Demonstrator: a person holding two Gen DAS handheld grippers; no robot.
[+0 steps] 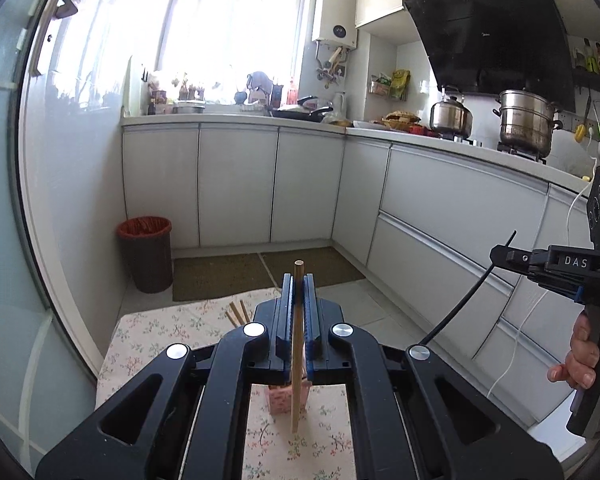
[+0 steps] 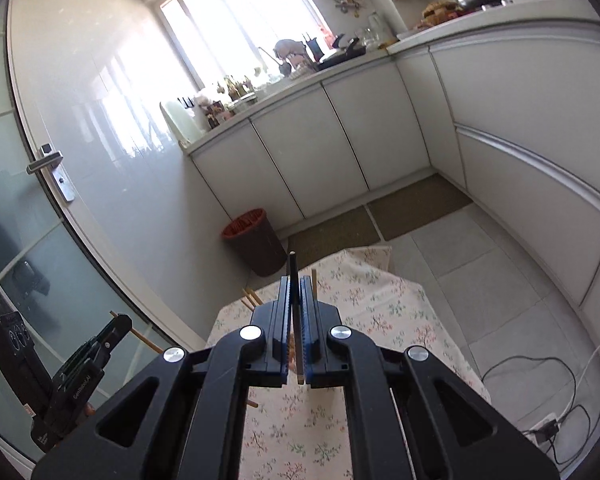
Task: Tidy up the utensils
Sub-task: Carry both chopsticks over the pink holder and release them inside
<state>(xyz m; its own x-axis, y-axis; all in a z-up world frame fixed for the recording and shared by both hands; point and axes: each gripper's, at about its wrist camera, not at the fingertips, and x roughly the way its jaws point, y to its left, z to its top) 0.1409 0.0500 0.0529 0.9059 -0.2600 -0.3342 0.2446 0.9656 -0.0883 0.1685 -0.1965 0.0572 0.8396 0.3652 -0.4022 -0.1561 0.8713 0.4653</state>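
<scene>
My left gripper [image 1: 299, 280] is shut on a wooden chopstick [image 1: 297, 344] held upright above the floral tablecloth [image 1: 160, 336]. Its lower end hangs beside a small pink holder [image 1: 279, 399]. My right gripper [image 2: 299, 282] is shut on a dark chopstick [image 2: 296, 308], also upright. More wooden chopsticks [image 1: 236, 314] lie on the cloth beyond the left gripper; they also show in the right wrist view [image 2: 252, 298]. The left gripper appears at the lower left of the right wrist view [image 2: 112, 326] with its chopstick [image 2: 146, 342]. The right gripper shows at the right of the left wrist view [image 1: 500, 254].
A brown bin with a red liner [image 1: 146, 254] stands on the floor by the white cabinets [image 1: 236, 184]. Brown mats [image 1: 224, 276] lie past the table's far edge. Cables and a power strip [image 2: 548, 428] lie on the floor to the right. A glass door [image 2: 52, 176] is on the left.
</scene>
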